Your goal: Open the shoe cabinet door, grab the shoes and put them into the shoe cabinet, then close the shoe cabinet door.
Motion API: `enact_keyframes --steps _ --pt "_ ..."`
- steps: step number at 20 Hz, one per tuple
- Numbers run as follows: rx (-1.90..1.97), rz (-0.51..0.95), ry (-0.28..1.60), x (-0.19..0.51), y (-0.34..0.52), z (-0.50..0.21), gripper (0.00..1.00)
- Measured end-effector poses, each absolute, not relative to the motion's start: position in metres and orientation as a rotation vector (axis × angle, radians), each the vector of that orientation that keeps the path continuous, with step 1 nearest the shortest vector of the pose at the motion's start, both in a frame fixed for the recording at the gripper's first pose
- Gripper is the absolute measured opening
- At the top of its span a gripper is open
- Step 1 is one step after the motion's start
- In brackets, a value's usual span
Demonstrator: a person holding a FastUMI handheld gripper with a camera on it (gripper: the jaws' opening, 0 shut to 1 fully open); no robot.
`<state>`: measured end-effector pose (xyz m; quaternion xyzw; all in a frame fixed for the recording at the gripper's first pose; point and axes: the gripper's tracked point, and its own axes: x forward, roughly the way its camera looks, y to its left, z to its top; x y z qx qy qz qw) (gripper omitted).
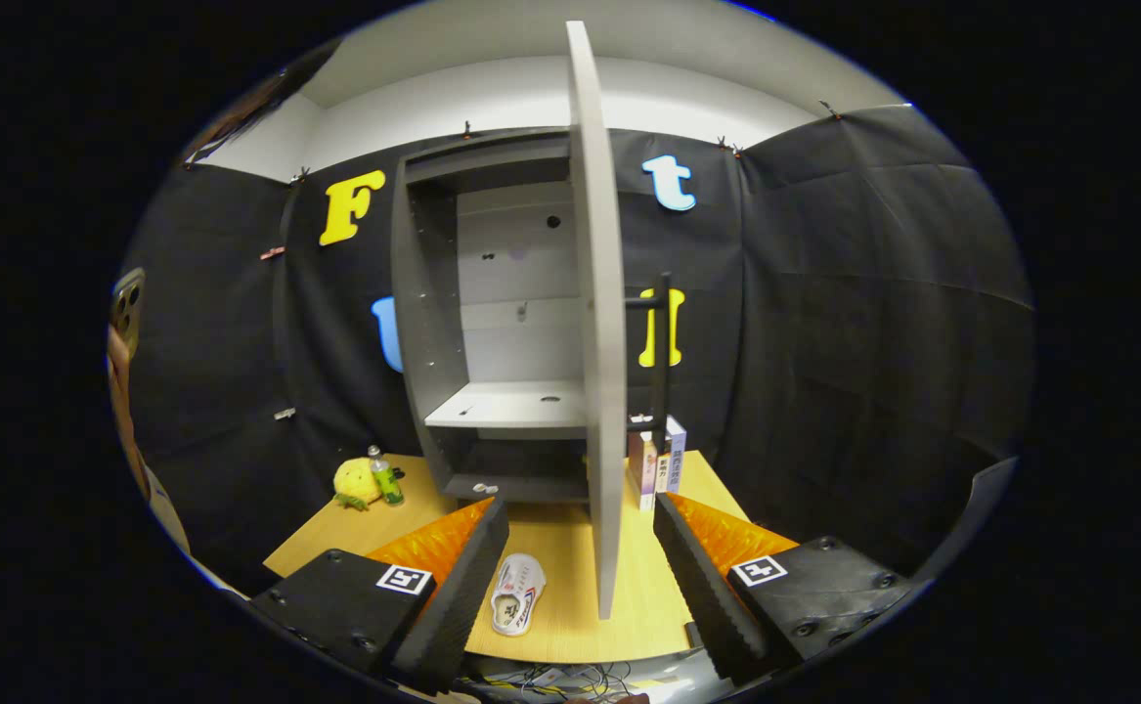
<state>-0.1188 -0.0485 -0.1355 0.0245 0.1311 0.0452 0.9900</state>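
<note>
Gripper view: the gripper [580, 557] is spread wide, holding nothing. The door [597, 323] stands open, edge-on between the fingers. 1 shoe [517, 594] lies on the table [570, 626] by the left finger (likely light and soft); I would pinch its heel collar. The cabinet [433, 323] shelf waits beyond.

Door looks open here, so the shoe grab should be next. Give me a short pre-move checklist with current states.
1. Cabinet door swung open, edge-on to the camera: ok.
2. Shelf inside the cabinet free for a shoe: ok.
3. Shoe in plain sight on the table, between the fingers: ok.
4. Gripper open, holding nothing: ok.
5. Door edge stands close beside the shoe; clearance for the fingers: cannot tell.
6. Second shoe located: cannot tell.
</note>
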Motion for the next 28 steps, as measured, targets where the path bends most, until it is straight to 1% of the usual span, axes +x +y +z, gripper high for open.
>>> enact_keyframes --steps 2,4,6,12,17,18,20,22,25,27,28 --pt "0.010 0.139 0.322 -0.124 -0.022 -0.164 0.95" --pt "0.017 0.197 0.373 -0.117 0.008 -0.187 0.96" --pt "0.039 0.235 0.451 -0.109 0.036 -0.223 0.96" --pt "0.119 0.250 0.676 -0.068 0.093 -0.350 0.96" --pt "0.105 0.223 0.800 -0.044 0.109 -0.448 0.96" --pt "0.109 0.215 0.833 -0.041 0.112 -0.466 0.95" --pt "0.106 0.185 0.879 -0.038 0.110 -0.499 0.89" --pt "0.107 0.160 0.908 -0.028 0.110 -0.530 0.88" --pt "0.133 0.129 0.918 -0.014 0.113 -0.557 0.88" --pt "0.131 0.107 0.889 -0.001 0.114 -0.569 0.88" --pt "0.122 0.096 0.868 0.005 0.112 -0.573 0.86"
